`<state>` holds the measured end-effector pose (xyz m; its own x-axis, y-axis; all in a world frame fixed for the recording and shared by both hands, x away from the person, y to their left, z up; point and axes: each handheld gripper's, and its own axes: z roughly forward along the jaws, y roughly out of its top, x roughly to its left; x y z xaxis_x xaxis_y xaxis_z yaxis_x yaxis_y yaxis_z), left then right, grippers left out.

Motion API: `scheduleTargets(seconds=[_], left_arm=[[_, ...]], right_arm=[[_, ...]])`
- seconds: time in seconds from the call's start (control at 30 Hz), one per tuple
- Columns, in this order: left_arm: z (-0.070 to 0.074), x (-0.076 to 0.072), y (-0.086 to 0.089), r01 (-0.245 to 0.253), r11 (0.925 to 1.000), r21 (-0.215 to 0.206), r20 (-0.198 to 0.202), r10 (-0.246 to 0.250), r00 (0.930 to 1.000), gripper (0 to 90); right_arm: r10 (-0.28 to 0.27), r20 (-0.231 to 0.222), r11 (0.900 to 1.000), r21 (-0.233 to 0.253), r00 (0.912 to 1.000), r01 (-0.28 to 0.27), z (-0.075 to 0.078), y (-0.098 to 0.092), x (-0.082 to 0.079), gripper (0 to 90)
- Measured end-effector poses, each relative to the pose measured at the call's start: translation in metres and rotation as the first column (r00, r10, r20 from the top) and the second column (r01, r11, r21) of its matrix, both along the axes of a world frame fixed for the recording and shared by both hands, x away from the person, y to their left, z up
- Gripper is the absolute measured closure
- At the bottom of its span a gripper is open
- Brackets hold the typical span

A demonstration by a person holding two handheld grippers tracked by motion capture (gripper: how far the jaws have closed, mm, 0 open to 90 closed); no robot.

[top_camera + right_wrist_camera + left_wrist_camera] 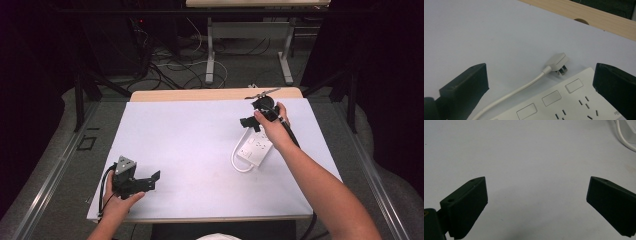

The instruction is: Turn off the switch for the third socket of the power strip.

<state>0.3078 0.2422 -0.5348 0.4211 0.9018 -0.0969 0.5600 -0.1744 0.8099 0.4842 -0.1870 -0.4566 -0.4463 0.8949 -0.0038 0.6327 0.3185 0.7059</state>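
Note:
A white power strip (256, 146) lies on the white sheet right of centre, its cord (239, 162) looping round its near end. In the right gripper view the strip (574, 102) shows switches and sockets, and its white plug (557, 61) lies on the sheet beside it with the cord (524, 87) trailing off. My right gripper (250, 123) hovers open just above the strip's far end; its jaws stand wide apart with the plug between them farther off. My left gripper (152, 180) rests open near the front left, over bare sheet, jaws wide in the left gripper view (536, 200).
The white sheet (190, 140) covers a wooden table whose far edge (200, 94) shows bare wood. Beyond it are table legs and tangled cables on the floor. A piece of the white cord (624, 137) shows at the top right of the left gripper view.

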Motion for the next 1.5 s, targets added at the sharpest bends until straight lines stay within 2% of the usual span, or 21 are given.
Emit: scheduleTargets(seconds=[0.13, 0.5, 0.83, 1.17, 1.5], left_arm=[[0.0, 0.0, -0.001, 0.0, 1.0, 0.005, 0.002, 0.0, 1.0, 3.0], [0.0, 0.0, -0.002, 0.008, 1.0, -0.005, 0.016, -0.008, 0.9998, 0.2], [0.001, -0.001, -0.002, 0.007, 0.9999, 0.008, 0.02, -0.007, 0.9998, 0.2], [0.002, -0.002, -0.002, 0.0, 1.0, -0.003, 0.029, 0.0, 0.9996, 0.2], [0.003, -0.003, -0.002, -0.003, 1.0, -0.005, 0.031, 0.003, 0.9995, 0.2]], right_arm=[[0.012, 0.03, 1.0, -0.02, 0.9995, -0.012, 0.005, -0.002, -0.01, 0.0], [0.045, 0.038, 0.999, 0.02, 0.9983, -0.045, 0.007, -0.013, -0.039, 0.0], [0.075, 0.055, 0.995, 0.055, 0.9957, -0.078, 0.009, -0.021, -0.069, 0.0], [0.096, 0.066, 0.991, 0.086, 0.9932, -0.102, 0.0, -0.033, -0.1, 0.0], [0.068, 0.092, 0.989, 0.122, 0.9935, -0.079, -0.009, -0.051, -0.125, 0.0]])
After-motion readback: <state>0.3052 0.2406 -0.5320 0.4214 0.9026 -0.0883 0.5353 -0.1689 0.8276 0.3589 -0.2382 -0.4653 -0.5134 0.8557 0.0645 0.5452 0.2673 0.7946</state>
